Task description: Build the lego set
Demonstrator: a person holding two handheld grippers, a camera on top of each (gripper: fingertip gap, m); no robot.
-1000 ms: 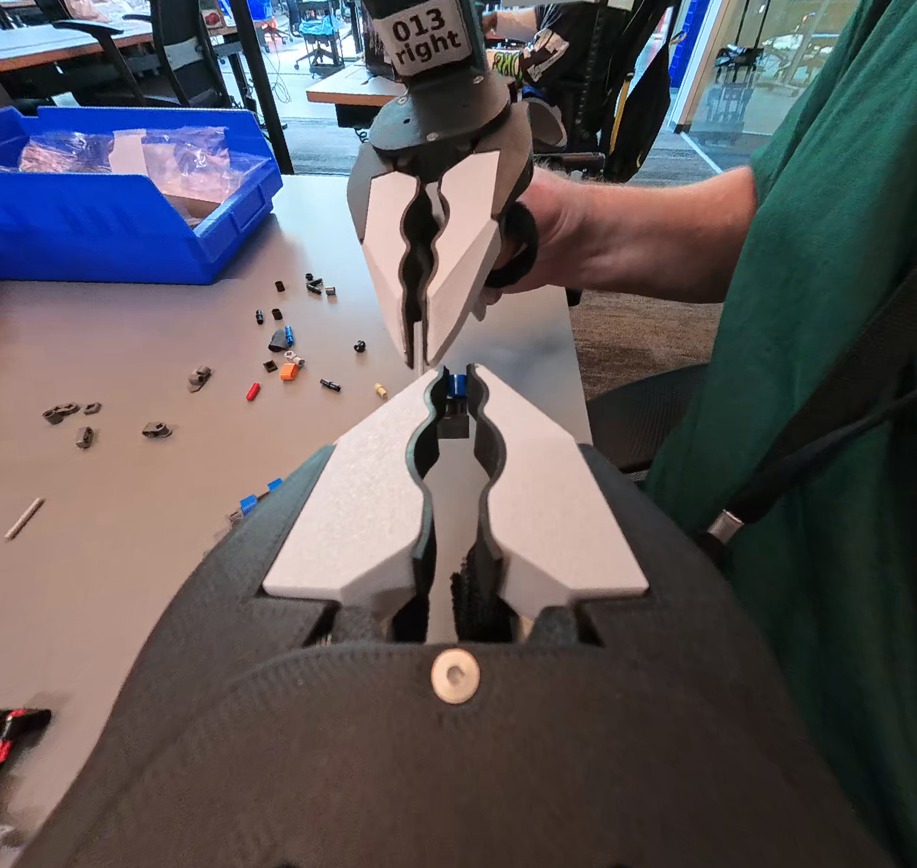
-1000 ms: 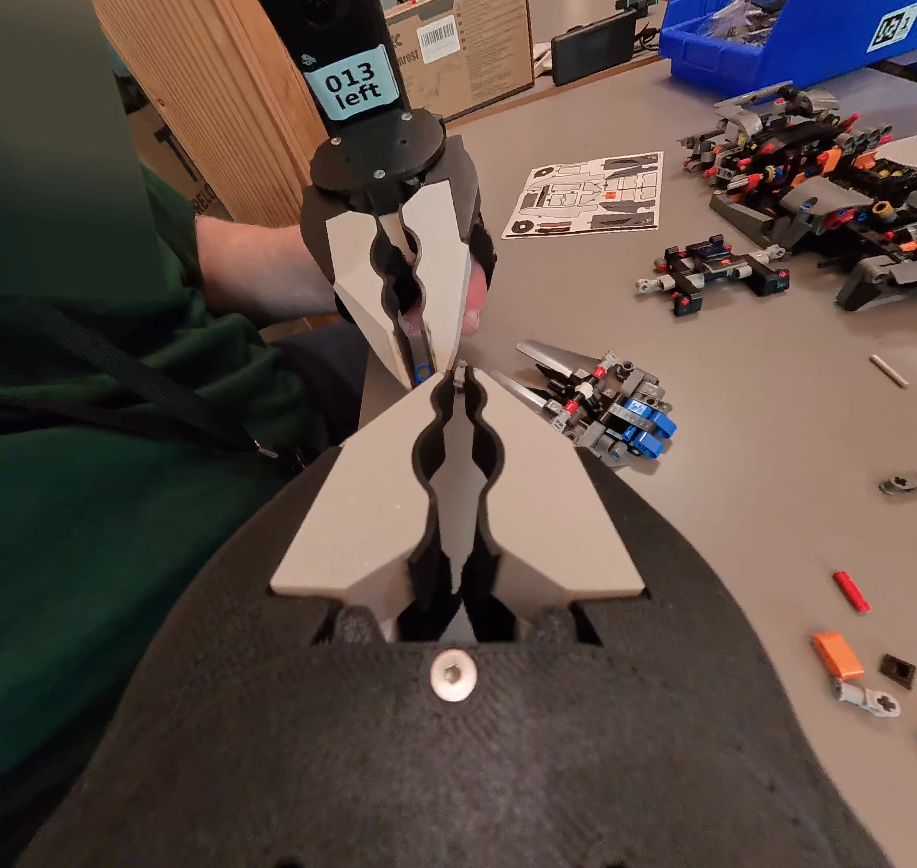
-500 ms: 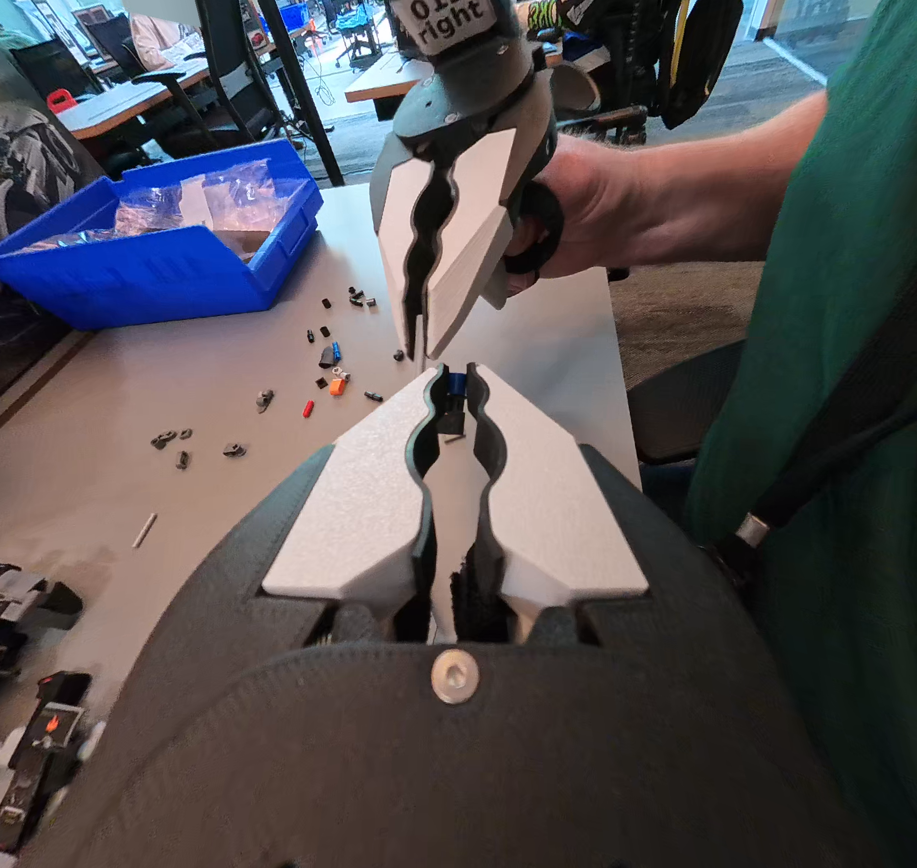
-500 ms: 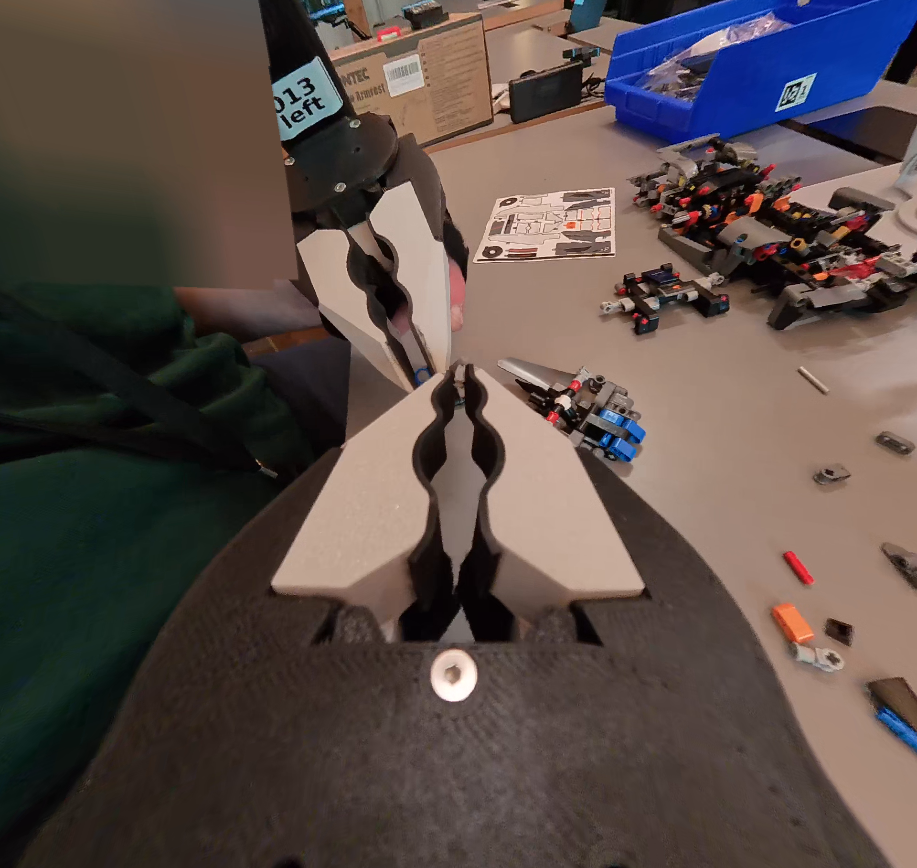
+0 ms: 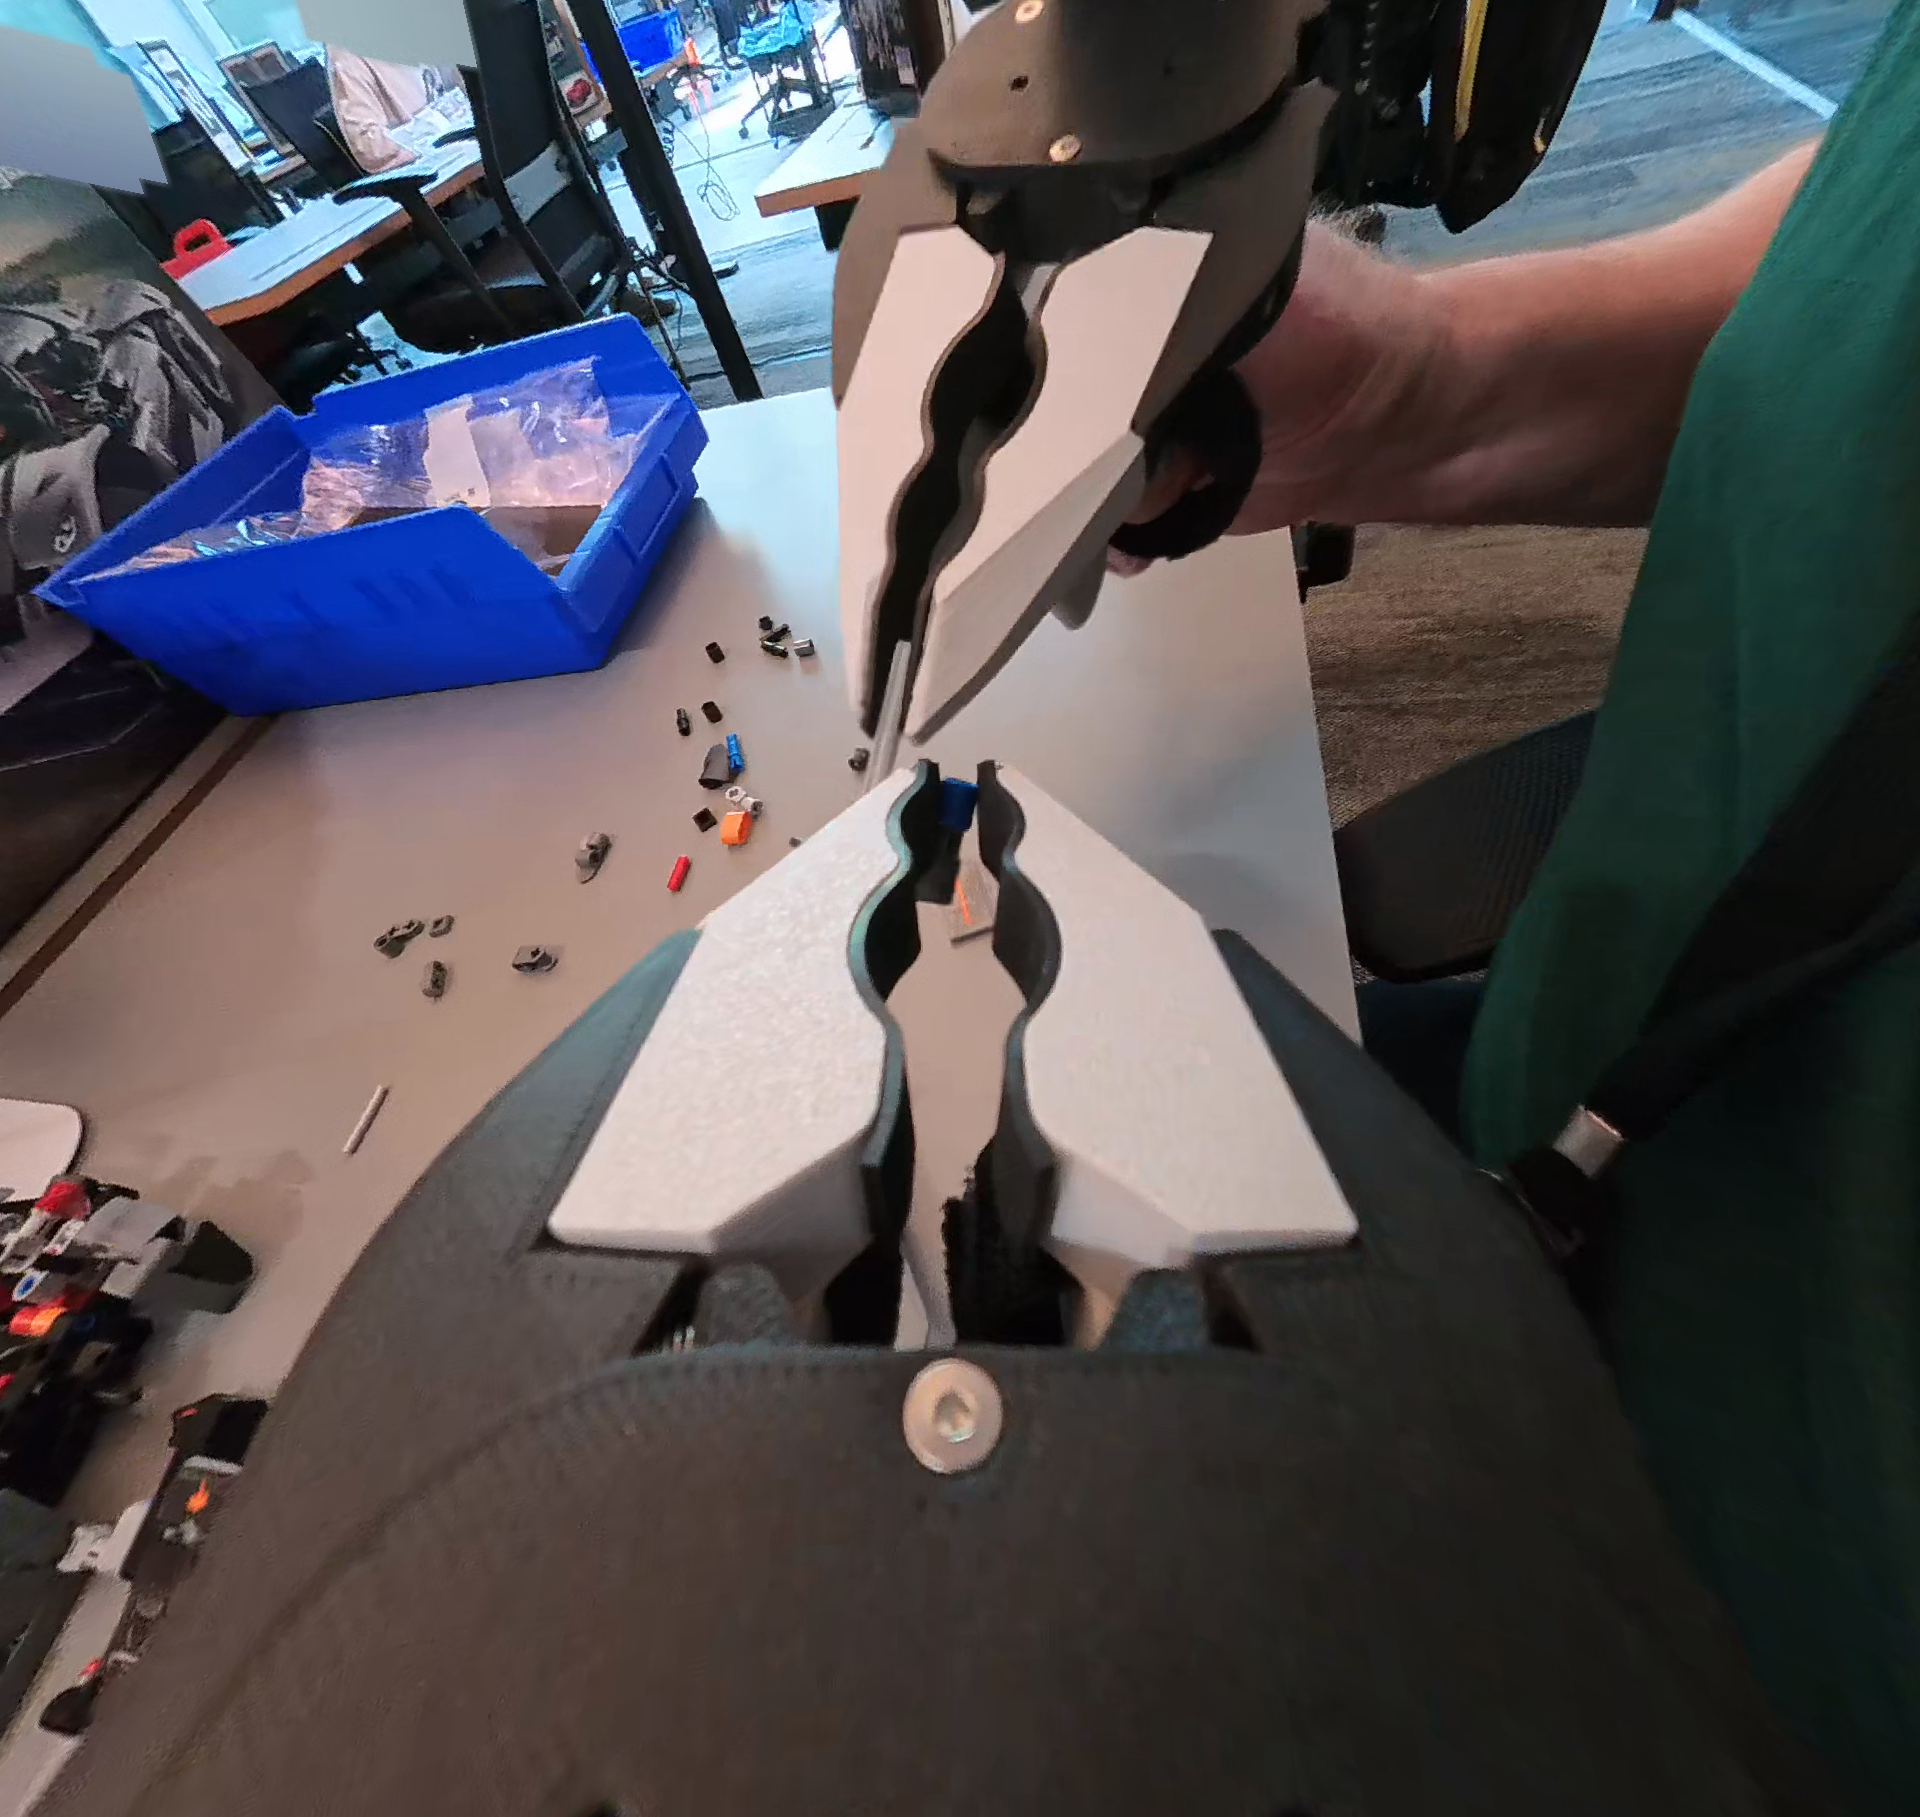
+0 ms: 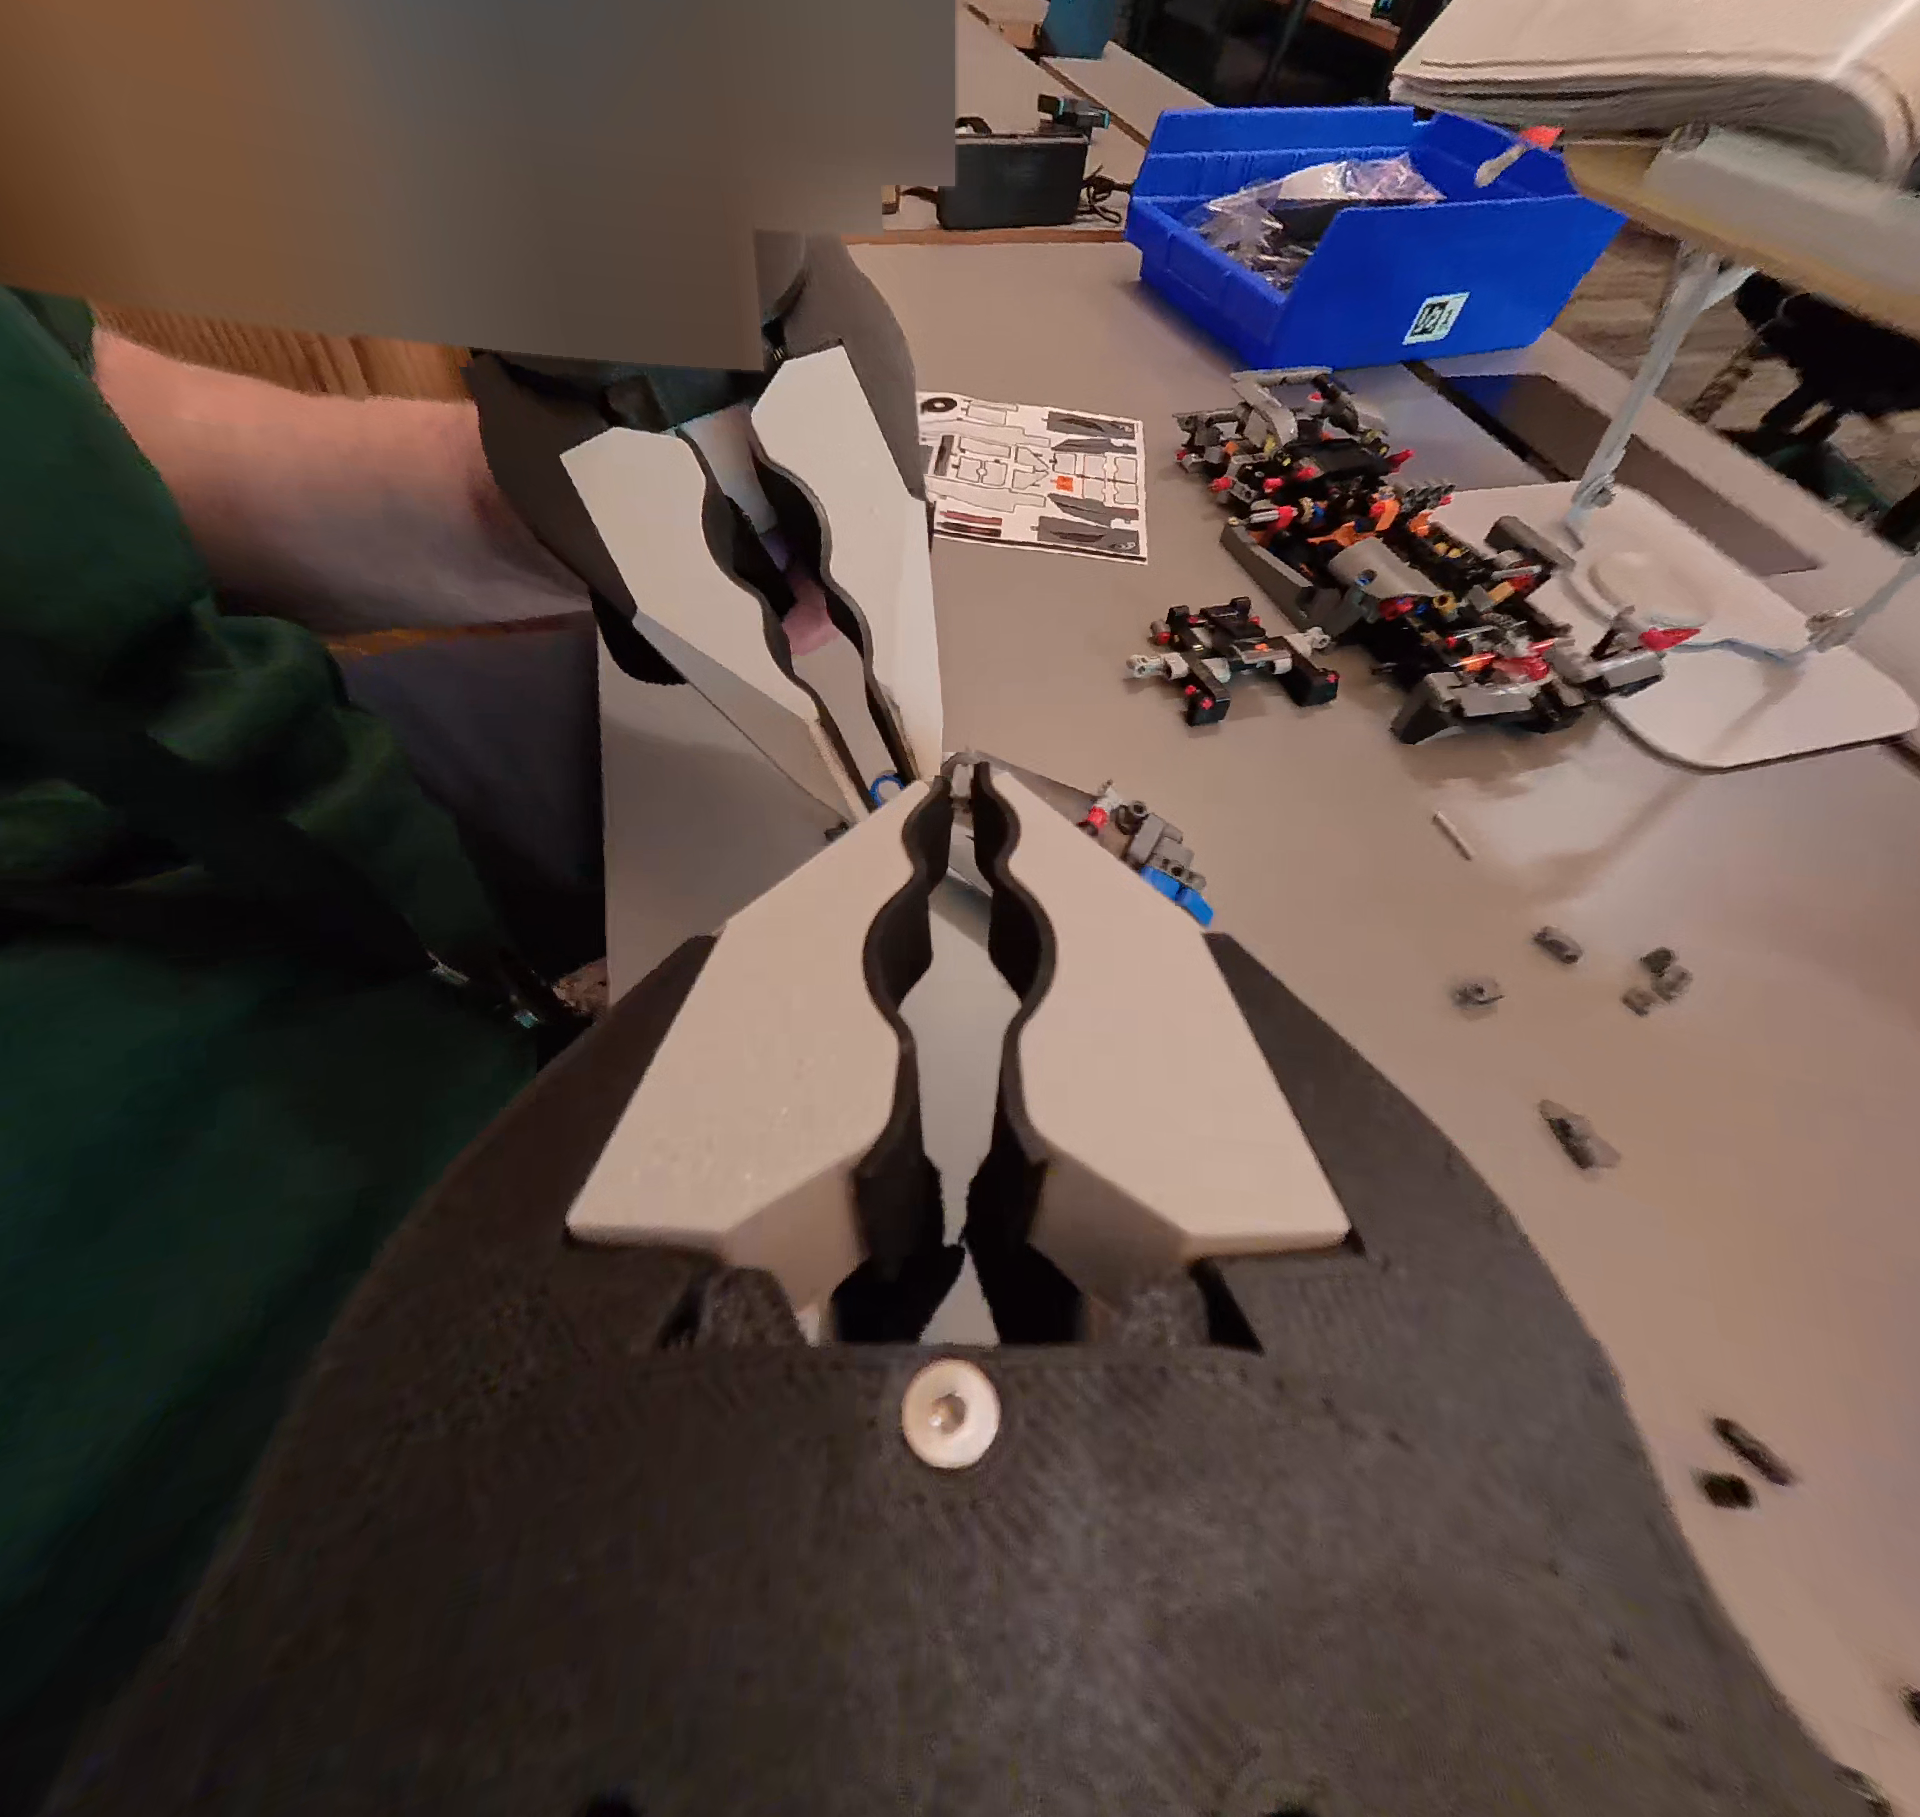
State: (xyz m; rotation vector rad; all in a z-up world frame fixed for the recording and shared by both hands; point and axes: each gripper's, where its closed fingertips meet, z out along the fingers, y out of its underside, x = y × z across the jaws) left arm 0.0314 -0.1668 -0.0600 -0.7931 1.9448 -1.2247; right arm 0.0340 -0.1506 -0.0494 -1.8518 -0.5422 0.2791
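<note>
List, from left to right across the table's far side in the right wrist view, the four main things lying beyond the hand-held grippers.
Sticker sheet → small black sub-assembly → large lego chassis → white stand base. The blue bin sits farther back, above them.

Grey table (image 5: 260, 988) carries a blue plastic bin (image 5: 395, 583) with clear plastic bags (image 5: 457, 448) inside. White metal stand base (image 6: 1766, 687) on the table's far side; open paper book (image 6: 1704, 32) sits on top. Black office chairs (image 5: 436, 209) and desks behind, green shirt (image 5: 1766, 624) at right edge.
</note>
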